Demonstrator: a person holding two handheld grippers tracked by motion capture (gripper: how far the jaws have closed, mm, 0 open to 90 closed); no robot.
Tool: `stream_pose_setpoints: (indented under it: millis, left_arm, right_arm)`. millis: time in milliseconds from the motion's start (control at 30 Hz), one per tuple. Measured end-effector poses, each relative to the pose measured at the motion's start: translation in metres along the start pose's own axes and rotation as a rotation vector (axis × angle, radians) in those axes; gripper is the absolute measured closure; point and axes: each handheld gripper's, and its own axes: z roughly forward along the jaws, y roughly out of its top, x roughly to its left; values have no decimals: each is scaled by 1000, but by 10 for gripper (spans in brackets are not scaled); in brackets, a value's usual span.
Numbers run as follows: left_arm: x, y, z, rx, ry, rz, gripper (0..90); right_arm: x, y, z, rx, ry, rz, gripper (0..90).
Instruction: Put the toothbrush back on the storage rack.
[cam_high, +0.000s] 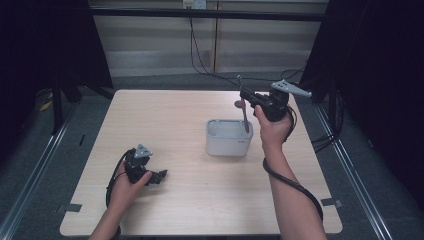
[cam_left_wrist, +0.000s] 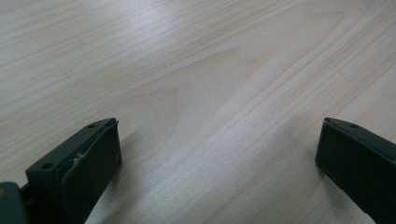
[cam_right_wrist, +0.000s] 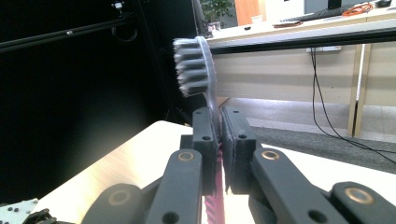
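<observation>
A: What does the left gripper do, seen from the white holder?

B: It lies low on the wooden table, well apart from the holder, to the left of it and nearer to the person. The left gripper view shows its two jaws standing wide, with bare wood between them, so it carries nothing.

A: And the holder itself?

B: It stands upright on the table, a little right of the middle.

A: Then the right gripper?

B: It hangs above the holder's right end. The jaws are pressed together on the toothbrush. In the right gripper view the grey bristle head rises over the jaws and the pink handle goes down below them. From the high view the handle's lower end is at the holder's right end; whether it sits inside cannot be told.
</observation>
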Motion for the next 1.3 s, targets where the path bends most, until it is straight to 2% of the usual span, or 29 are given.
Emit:
stream_pose_setpoints:
  millis: [100,900,1300]
  left_arm:
    - [1,0,-1,10,0,12,0]
    - [0,0,0,6,0,5,0]
    - [0,0,0,6,0,5,0]
  right_arm:
    - [-1,-2,1,-1,1,-3,847]
    - [-15,-18,1,-4,-25,17,846]
    - [-16,-27,0,-1,-17,22,845]
